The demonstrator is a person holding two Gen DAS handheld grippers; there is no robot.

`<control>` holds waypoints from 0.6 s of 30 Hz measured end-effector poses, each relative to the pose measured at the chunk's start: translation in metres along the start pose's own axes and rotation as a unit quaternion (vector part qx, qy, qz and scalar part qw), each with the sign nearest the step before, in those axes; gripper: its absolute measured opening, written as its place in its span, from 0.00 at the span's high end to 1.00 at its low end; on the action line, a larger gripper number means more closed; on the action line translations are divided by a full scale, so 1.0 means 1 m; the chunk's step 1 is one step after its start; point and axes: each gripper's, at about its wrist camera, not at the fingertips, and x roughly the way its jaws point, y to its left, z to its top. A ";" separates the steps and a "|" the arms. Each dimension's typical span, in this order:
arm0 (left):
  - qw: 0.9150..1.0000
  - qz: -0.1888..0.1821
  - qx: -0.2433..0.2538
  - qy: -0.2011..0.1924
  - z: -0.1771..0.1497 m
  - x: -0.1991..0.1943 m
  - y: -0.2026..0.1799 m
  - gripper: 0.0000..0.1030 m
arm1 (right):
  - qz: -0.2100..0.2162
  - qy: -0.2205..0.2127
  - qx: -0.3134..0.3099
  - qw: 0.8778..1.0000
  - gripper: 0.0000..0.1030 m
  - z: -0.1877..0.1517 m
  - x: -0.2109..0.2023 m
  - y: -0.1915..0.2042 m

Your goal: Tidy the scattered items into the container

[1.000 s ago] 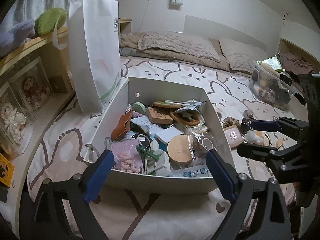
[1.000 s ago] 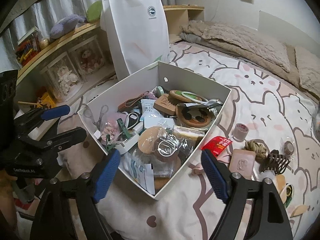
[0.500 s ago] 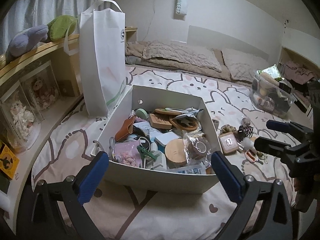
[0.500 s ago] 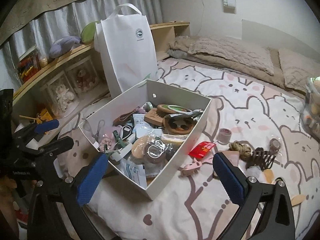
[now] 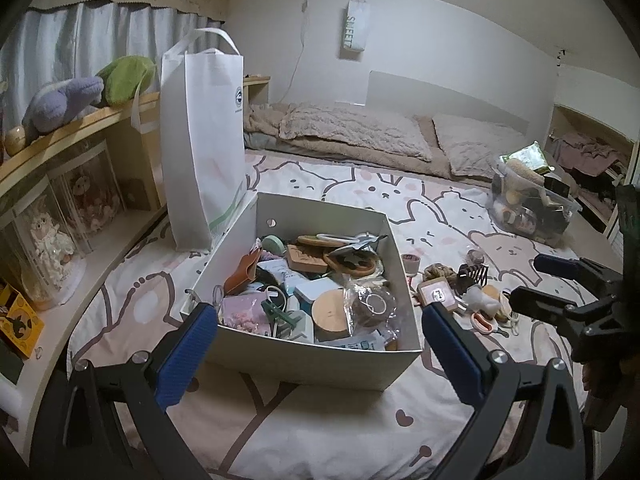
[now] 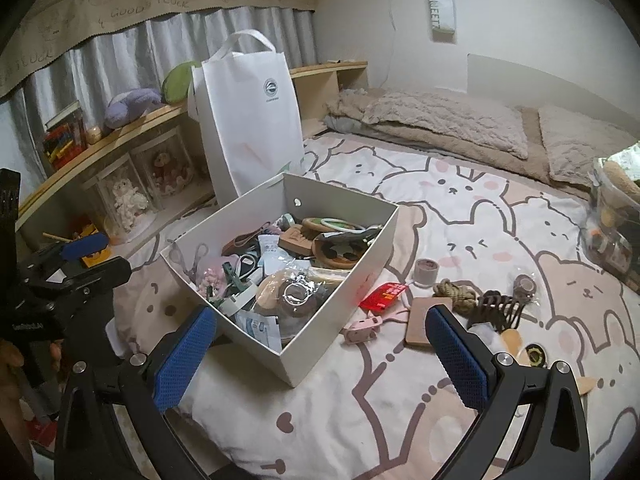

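Observation:
A white open box sits on the bed, filled with several small items. To its right lie scattered items: a red packet, a pink clip, a tan card, a rope knot, a dark claw clip and a small roll. My left gripper is open and empty, held back in front of the box. My right gripper is open and empty, near the box's front corner.
A tall white bag stands behind the box to the left. A wooden shelf with plush toys runs along the left. A clear bin of items sits at the far right. Pillows lie at the back.
Both grippers have pulled back and up from the box, so more of the bed and room shows. Both stay open and empty.

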 end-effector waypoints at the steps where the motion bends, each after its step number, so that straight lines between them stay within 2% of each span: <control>1: 1.000 0.000 0.001 -0.002 0.000 -0.002 -0.001 0.00 | -0.001 -0.001 0.001 1.000 0.00 -0.001 -0.002 -0.001; 12: 1.000 -0.003 0.013 0.001 -0.004 -0.006 -0.014 0.00 | -0.013 -0.008 0.015 1.000 0.00 -0.011 -0.017 -0.016; 18: 0.999 -0.020 0.024 0.007 -0.002 -0.003 -0.031 0.00 | -0.026 -0.011 0.025 0.999 0.00 -0.018 -0.030 -0.031</control>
